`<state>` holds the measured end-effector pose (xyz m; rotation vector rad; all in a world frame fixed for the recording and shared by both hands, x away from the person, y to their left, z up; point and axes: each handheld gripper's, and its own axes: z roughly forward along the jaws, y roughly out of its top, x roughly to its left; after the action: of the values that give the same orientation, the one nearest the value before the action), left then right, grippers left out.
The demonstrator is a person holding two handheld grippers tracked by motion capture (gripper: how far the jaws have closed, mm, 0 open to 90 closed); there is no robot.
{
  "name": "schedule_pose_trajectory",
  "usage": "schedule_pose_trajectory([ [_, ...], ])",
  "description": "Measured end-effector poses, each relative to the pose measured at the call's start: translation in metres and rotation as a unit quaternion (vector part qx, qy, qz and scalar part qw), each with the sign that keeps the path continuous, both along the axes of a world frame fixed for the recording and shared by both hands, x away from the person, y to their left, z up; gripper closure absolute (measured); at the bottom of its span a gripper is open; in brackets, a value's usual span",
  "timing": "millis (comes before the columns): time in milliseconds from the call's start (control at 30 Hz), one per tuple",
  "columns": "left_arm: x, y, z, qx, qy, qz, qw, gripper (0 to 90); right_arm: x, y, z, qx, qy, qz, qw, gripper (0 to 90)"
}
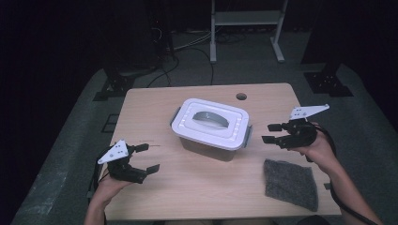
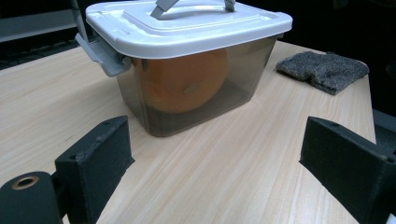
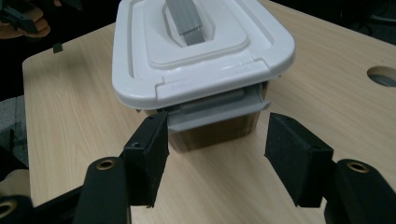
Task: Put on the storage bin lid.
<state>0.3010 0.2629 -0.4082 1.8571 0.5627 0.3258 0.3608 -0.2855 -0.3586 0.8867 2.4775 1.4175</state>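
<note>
Two grippers are in my hands: the right gripper [image 1: 271,132] sits at the right end of the box [image 1: 211,129] in the middle of the table [image 1: 155,105], its jaws apart and empty, just short of the grey latch [image 3: 215,113] that hangs under the white lid [image 3: 140,70]. Near the left front corner I have the left gripper [image 1: 149,158], jaws spread wide with nothing between them, pointing at the box from well back. Inside the clear box I see something orange [image 2: 182,81], and a grey cloth [image 1: 290,183] lies near the right front edge.
</note>
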Motion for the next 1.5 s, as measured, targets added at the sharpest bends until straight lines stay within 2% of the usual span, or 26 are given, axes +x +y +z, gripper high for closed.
schedule_pose_trajectory([
  [667, 0.0, -0.001, -0.001, 0.004, 0.002, -0.002, 1.0, 8.3, -0.021, -0.031, -0.043, 0.02, 0.033, -0.034, 0.9987, 37.9],
  [800, 0.0, -0.001, -0.002, -0.004, 0.005, -0.005, 1.0, 8.2, -0.027, -0.038, -0.051, 0.022, 0.036, -0.044, 0.9982, 37.8],
  [1067, 0.0, -0.003, -0.003, -0.002, 0.007, -0.007, 0.9999, 8.2, -0.036, -0.051, -0.065, 0.038, 0.048, -0.061, 0.9963, 36.9],
  [1500, 0.001, -0.004, -0.004, -0.007, 0.013, 0.003, 0.9999, 5.5, -0.052, -0.06, -0.084, 0.038, 0.06, -0.07, 0.995, 36.4],
])
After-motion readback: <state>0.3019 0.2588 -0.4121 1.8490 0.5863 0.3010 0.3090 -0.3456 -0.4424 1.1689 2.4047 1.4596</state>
